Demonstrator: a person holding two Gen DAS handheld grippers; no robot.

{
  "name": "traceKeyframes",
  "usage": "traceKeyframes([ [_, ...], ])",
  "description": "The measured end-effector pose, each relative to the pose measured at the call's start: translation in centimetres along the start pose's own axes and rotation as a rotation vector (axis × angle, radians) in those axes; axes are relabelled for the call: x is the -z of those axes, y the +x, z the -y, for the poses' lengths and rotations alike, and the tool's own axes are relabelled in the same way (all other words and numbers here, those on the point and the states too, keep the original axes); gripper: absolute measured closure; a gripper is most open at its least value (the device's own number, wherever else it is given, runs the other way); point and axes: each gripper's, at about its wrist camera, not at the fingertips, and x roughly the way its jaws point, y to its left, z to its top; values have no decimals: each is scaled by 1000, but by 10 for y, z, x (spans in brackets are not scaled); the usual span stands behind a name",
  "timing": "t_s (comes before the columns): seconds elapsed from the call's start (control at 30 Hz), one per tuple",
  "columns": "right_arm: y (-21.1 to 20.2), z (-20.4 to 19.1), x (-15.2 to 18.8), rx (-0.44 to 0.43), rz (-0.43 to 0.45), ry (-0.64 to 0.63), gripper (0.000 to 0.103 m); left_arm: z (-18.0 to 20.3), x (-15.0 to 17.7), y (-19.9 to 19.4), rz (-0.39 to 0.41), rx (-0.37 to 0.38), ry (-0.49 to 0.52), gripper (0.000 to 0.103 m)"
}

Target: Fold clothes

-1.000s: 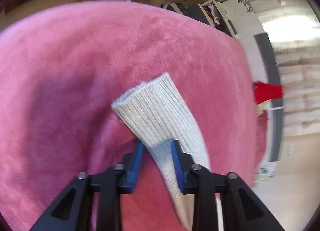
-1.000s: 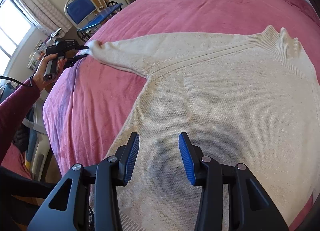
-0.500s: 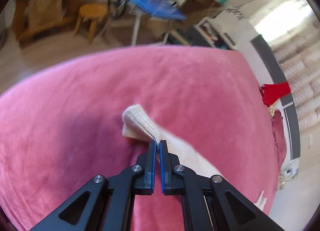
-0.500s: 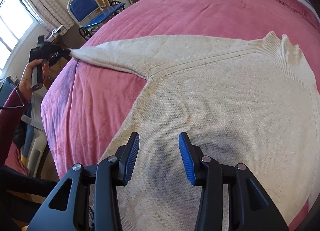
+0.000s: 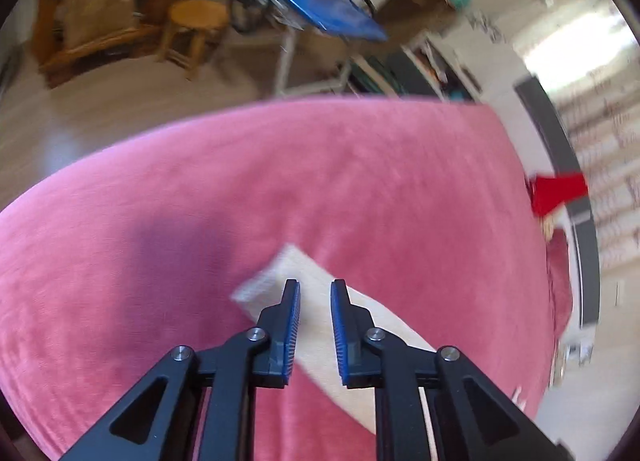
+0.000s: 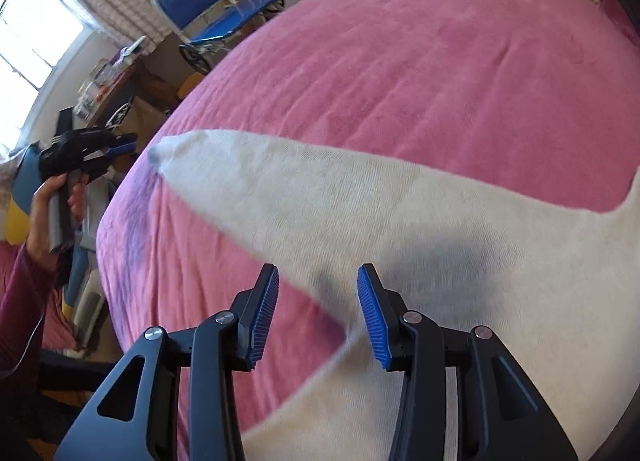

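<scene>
Cream knit sweater (image 6: 460, 245) lies flat on the pink bedspread (image 6: 420, 61), one sleeve (image 6: 280, 181) stretched out toward the bed's edge, cuff (image 5: 276, 281) flat near that edge

Left gripper (image 5: 315, 301) sits above the cuff, jaws opening, nothing pinched between them; sleeve lies free below. Seen from the right camera it is off beyond the bed edge, in the person's hand (image 6: 52, 217)

Right gripper (image 6: 318, 301) hovers over the sleeve's underarm seam, jaws apart, empty

Judgement: sleeve is laid out straight; folding proper not yet begun. Next likely to bring the sleeve across the body. To do it well: grip the cuff by its rib through both layers, lift only clear of the bedspread, carry it across without twisting, steady the shoulder with the right gripper so the body does not drag

Blue folding chair (image 6: 208, 9) stands beyond the bed
</scene>
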Motion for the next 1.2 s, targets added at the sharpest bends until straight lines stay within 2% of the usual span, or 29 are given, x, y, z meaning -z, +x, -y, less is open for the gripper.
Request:
traceKeyframes([
  [0.07, 16, 2, -14, 5, -25, 16, 59, 18, 0, 28, -69, -46, 38, 88],
  [0.2, 48, 3, -27, 51, -96, 19, 59, 28, 2, 68, -140, -133, 69, 88],
  [0.27, 59, 8, -35, 122, -97, 17, 59, 30, -3, 73, -106, -157, 78, 88],
  [0.33, 71, 14, -43, 193, -93, 16, 59, 34, -13, 72, -40, -208, 110, 88],
  [0.4, 76, 21, -51, 250, -66, 26, 59, 37, -20, 67, 51, -315, 143, 88],
  [0.43, 77, 26, -54, 258, -50, 40, 59, 37, -21, 63, 82, -332, 146, 88],
  [0.5, 70, 30, -56, 274, -12, 47, 59, 40, -10, 44, 147, -243, 111, 88],
  [0.53, 60, 31, -55, 268, 23, 54, 59, 45, 0, 35, 157, -184, 126, 88],
  [0.63, 29, 35, -41, 119, 63, 72, 59, 70, 42, 21, 124, -33, 267, 87],
  [0.67, 23, 37, -35, 114, 60, 70, 59, 79, 59, 23, 93, -14, 320, 87],
  [0.73, 24, 44, -24, 83, 5, 82, 59, 96, 87, 37, 24, -24, 413, 87],
  [0.8, 36, 55, -20, 127, -20, 116, 59, 104, 99, 61, -14, -112, 449, 87],
  [0.87, 49, 71, -23, 194, -13, 163, 59, 103, 97, 74, -13, -163, 426, 87],
  [1.0, 44, 83, -24, 206, 45, 209, 59, 101, 78, 60, 41, -234, 354, 88],
  [1.1, 10, 90, 0, 177, 96, 216, 59, 108, 80, 27, 93, -143, 337, 88],
  [1.2, -31, 112, 42, 162, 130, 229, 59, 133, 118, 1, 119, -14, 433, 87],
])
